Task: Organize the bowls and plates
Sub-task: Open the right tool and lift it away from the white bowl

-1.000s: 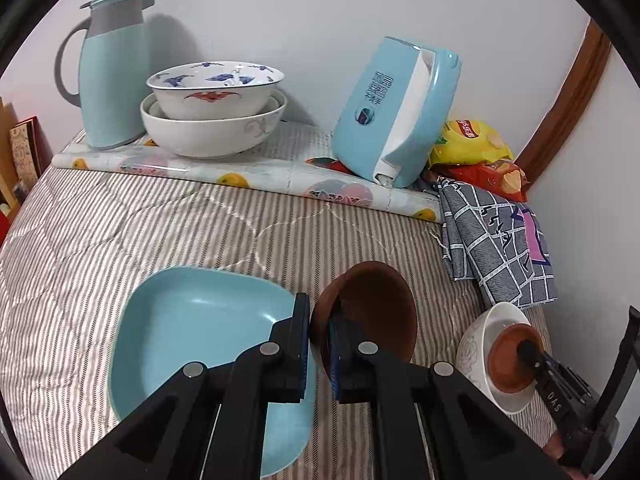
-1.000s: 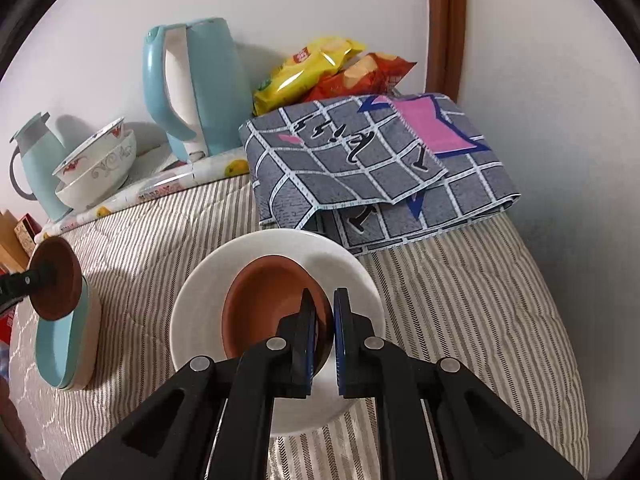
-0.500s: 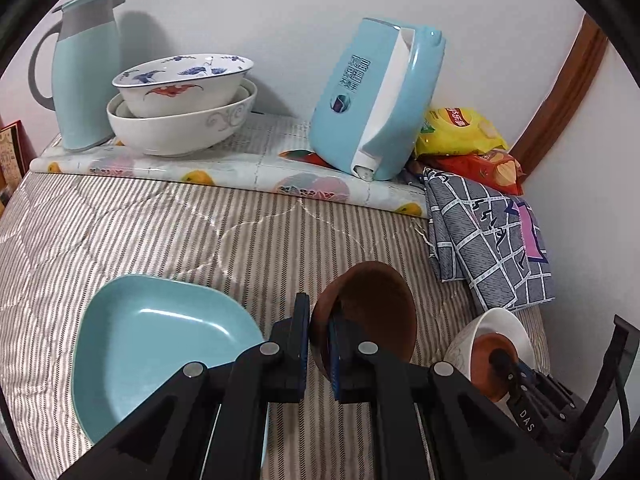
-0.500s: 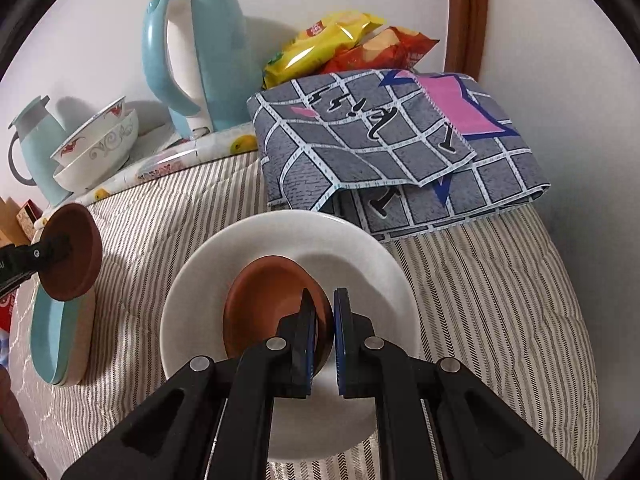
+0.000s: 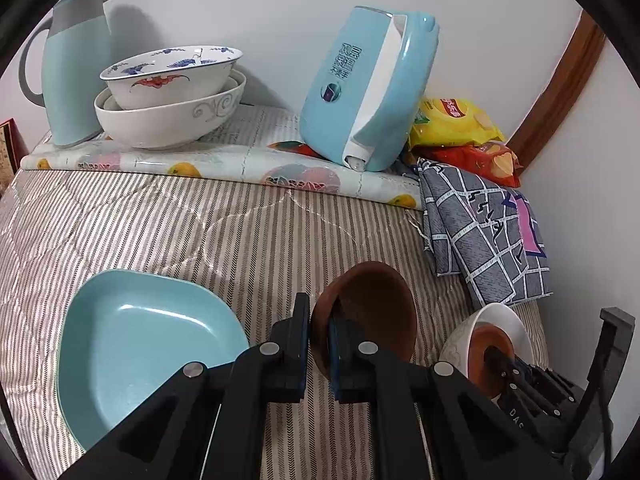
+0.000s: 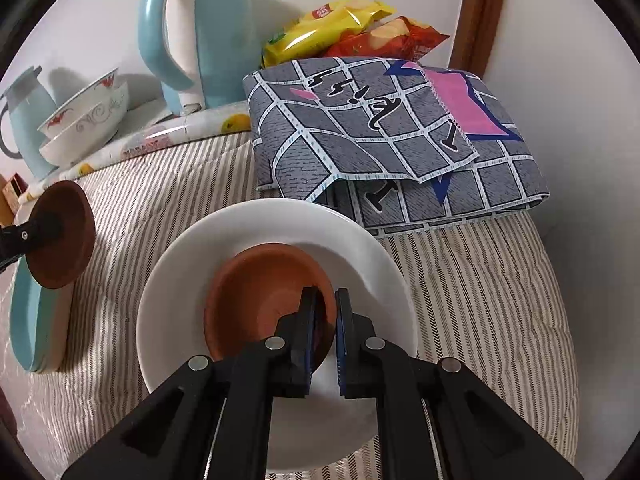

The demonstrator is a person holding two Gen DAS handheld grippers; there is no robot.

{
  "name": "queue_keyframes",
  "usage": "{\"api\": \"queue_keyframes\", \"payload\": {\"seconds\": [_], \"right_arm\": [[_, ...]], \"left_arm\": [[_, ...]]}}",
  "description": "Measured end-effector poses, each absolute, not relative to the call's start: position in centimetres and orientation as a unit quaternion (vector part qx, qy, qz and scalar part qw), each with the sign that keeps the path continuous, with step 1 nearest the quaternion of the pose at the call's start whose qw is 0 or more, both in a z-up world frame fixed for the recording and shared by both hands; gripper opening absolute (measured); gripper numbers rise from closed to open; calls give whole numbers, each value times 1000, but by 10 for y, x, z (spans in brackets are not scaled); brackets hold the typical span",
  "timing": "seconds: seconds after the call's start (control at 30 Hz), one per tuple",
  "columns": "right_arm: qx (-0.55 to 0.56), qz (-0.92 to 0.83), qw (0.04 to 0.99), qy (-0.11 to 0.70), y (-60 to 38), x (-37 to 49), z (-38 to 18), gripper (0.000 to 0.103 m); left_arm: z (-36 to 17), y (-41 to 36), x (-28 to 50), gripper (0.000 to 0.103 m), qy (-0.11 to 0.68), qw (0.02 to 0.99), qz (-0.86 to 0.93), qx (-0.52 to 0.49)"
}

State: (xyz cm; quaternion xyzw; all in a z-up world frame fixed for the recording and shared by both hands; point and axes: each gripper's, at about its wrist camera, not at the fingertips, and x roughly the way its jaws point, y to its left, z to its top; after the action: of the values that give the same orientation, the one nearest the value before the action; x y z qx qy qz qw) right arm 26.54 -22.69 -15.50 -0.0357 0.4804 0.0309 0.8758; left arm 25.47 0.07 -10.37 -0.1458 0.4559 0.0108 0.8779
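My left gripper [image 5: 319, 332] is shut on the rim of a dark brown bowl [image 5: 376, 304], held tilted above the striped cloth, right of a light blue square plate [image 5: 140, 352]. In the right wrist view that brown bowl [image 6: 60, 240] hangs over the edge of the blue plate [image 6: 28, 320]. My right gripper [image 6: 325, 312] is shut on the rim of a terracotta dish [image 6: 256, 296], which sits inside a white bowl [image 6: 176, 280]. The left wrist view shows the same white bowl [image 5: 504, 316] and dish [image 5: 486, 348] at the lower right, with the right gripper [image 5: 496, 360] reaching in.
At the back, two patterned bowls [image 5: 172, 116] are nested beside a pale blue jug [image 5: 76, 64]. A blue kettle [image 5: 360, 92] stands on a fruit-print mat [image 5: 240, 160]. Snack bags [image 5: 456, 120] and a folded checked cloth [image 6: 380, 132] fill the right corner by the wall.
The left gripper has carried the brown bowl rightward, off the blue plate. The right gripper has sunk slightly with the terracotta dish into the white bowl.
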Motion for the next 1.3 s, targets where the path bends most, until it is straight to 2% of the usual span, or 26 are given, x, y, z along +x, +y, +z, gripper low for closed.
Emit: {"api": "queue_keyframes", "payload": {"seconds": [0.2, 0.3, 0.37, 0.6, 0.67, 0.73, 1.3], "right_arm": [[-75, 28, 868, 490, -218, 265, -158, 13], [-83, 32, 864, 496, -215, 265, -159, 18], [-85, 34, 862, 498, -212, 266, -159, 25], [-65, 38, 866, 495, -213, 261, -156, 29], [-58, 39, 869, 491, -214, 257, -152, 37], [-54, 41, 873, 483, -216, 252, -146, 41], [12, 6, 901, 433, -288, 209, -102, 41]], "left_arm": [[-104, -3, 252, 9, 458, 877, 5, -146], [-103, -3, 251, 9, 459, 877, 3, -145], [-102, -4, 249, 9, 459, 877, 3, -144], [-98, -9, 240, 9, 458, 878, -3, -139], [-96, -11, 238, 9, 456, 879, -6, -140], [-93, -14, 236, 9, 454, 880, -9, -139], [-78, -70, 230, 9, 449, 882, -60, -132]]}}
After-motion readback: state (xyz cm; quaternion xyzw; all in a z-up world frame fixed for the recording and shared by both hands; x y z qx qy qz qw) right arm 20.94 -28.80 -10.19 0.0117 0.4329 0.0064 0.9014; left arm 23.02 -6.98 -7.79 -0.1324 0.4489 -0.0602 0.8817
